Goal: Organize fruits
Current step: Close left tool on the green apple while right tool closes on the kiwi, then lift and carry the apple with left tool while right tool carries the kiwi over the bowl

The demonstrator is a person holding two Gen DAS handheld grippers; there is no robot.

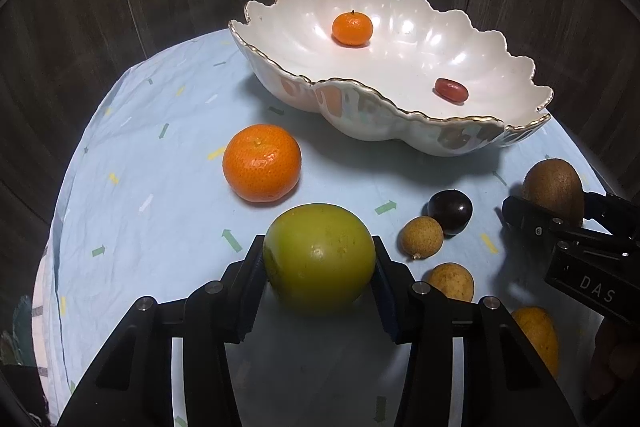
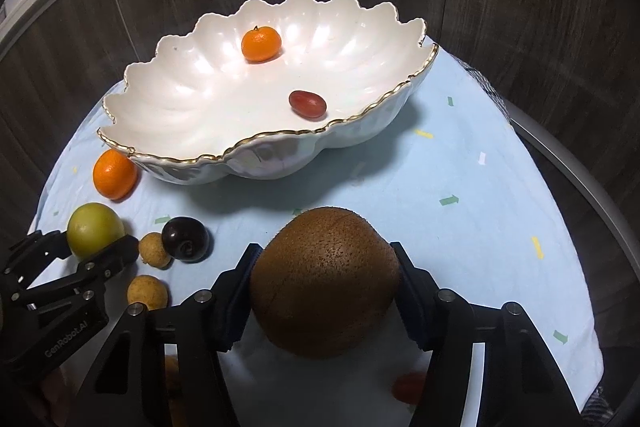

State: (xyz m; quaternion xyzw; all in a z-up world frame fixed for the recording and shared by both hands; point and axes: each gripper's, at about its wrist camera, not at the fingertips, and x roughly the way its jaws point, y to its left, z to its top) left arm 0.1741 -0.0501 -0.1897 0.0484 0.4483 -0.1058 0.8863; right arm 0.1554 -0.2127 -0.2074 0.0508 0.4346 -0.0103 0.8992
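Observation:
A yellow-green round fruit (image 1: 320, 259) rests on the pale blue cloth, and my left gripper (image 1: 318, 247) is shut on it, one pad against each side. To its right my right gripper (image 2: 324, 251) is shut on a brown kiwi (image 2: 324, 279), also low over the cloth. Behind both stands a white scalloped bowl with a gold rim (image 1: 400, 111); a small mandarin (image 1: 352, 29) and a red oval fruit (image 1: 451, 91) lie inside it. The right wrist view shows the left gripper (image 2: 86, 243) and its green fruit (image 2: 94, 227) at the lower left.
A large mandarin (image 1: 262, 163) lies left of the bowl. A dark plum (image 1: 450, 211) and two tan longans (image 1: 422, 237) (image 1: 452, 281) lie between the grippers. A yellow-orange fruit (image 1: 538, 335) and a small red one (image 2: 408, 385) lie near the front. Dark wood panels ring the round table.

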